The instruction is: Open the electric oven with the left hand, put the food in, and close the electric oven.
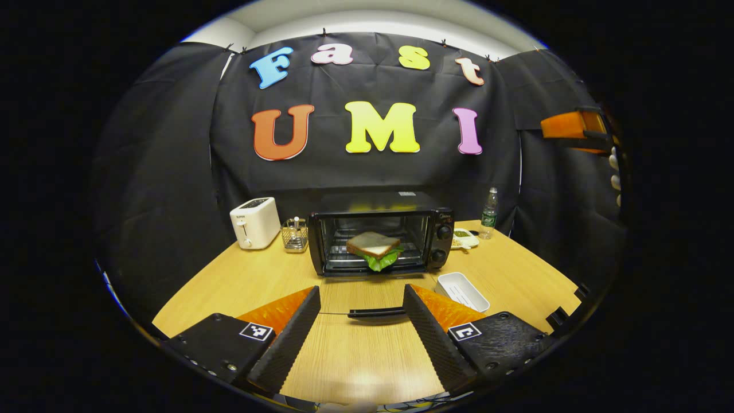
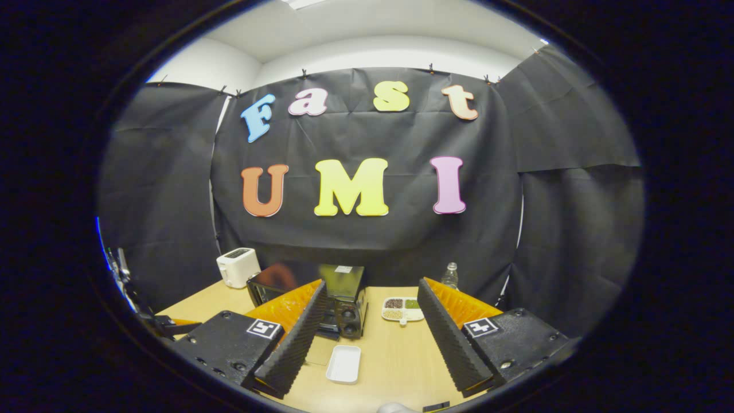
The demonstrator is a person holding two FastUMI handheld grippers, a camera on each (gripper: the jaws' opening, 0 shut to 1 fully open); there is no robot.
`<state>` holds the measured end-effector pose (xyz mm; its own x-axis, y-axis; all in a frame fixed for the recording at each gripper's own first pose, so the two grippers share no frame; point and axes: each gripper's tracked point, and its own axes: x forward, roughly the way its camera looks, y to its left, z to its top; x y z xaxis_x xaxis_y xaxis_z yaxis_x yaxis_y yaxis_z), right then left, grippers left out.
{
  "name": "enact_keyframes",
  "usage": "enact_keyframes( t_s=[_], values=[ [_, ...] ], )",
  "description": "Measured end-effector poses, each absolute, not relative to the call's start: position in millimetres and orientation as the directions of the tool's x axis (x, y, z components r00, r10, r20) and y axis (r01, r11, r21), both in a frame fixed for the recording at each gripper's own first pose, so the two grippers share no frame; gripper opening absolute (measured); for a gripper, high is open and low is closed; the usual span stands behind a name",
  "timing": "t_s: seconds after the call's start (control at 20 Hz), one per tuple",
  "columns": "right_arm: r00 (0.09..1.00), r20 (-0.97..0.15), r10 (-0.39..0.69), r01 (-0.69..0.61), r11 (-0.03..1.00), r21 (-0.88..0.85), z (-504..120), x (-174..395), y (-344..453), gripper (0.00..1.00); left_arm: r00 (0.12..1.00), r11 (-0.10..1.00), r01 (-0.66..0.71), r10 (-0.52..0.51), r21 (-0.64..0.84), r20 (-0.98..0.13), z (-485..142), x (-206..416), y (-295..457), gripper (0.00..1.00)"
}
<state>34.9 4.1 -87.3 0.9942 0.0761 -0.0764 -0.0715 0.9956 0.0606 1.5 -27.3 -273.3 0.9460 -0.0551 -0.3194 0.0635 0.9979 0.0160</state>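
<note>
Black oven standing open at tabletop back, door lying flat toward camera. Sandwich sitting on rack inside, lettuce poking out. Left gripper fingers spreading wide, holding nothing. Right gripper fingers likewise spreading, partly hiding oven. White tray lying just beside oven.

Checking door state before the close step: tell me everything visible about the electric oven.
The electric oven is a small black countertop box with two round knobs stacked on its right side. It stands on the wooden table near the back wall. Its door is dropped open toward the camera, the dark handle at its near edge. Inside, a sandwich of bread and green lettuce lies on the wire rack. Neither gripper touches it.
</note>
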Motion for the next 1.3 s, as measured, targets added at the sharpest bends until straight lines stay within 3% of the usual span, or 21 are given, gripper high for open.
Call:
enact_keyframes(
  t_s=[0.25,0.3,0.35,0.5,1.05,1.1,1.15,1.3],
  values=[
    [0.99,-0.125,0.071,-0.066,0.997,0.047,-87,11,-23,0.95,0.914,0.998,0.067,-0.061,0.003,-0.401,-333,16,-51,0.95],
    [0.989,-0.135,0.064,-0.057,0.997,0.058,-88,8,-28,1.0,0.907,0.998,0.065,-0.059,-0.002,-0.416,-346,20,-55,0.95],
    [0.987,-0.146,0.064,-0.055,0.997,0.063,-89,6,-32,0.96,0.897,0.998,0.066,-0.061,-0.004,-0.437,-358,24,-58,0.95],
    [0.981,-0.185,0.057,-0.05,0.998,0.045,-100,3,-42,0.95,0.882,0.998,0.056,-0.051,-0.003,-0.469,-384,35,-64,0.95],
    [0.961,-0.252,0.11,-0.105,0.994,0.033,-114,22,-49,0.96,0.863,1.0,-0.019,0.015,-0.004,-0.506,-424,70,-52,0.95],
    [0.96,-0.254,0.114,-0.108,0.994,0.034,-115,24,-49,0.96,0.859,1.0,-0.018,0.015,-0.001,-0.512,-425,72,-52,0.85],
    [0.959,-0.26,0.114,-0.11,0.993,0.029,-116,26,-50,0.96,0.859,1.0,-0.018,0.018,0.004,-0.512,-425,70,-51,0.93],
    [0.954,-0.268,0.132,-0.127,0.991,0.035,-118,31,-48,0.96,0.859,1.0,-0.021,0.023,0.009,-0.511,-424,72,-52,0.93]
  ],
)
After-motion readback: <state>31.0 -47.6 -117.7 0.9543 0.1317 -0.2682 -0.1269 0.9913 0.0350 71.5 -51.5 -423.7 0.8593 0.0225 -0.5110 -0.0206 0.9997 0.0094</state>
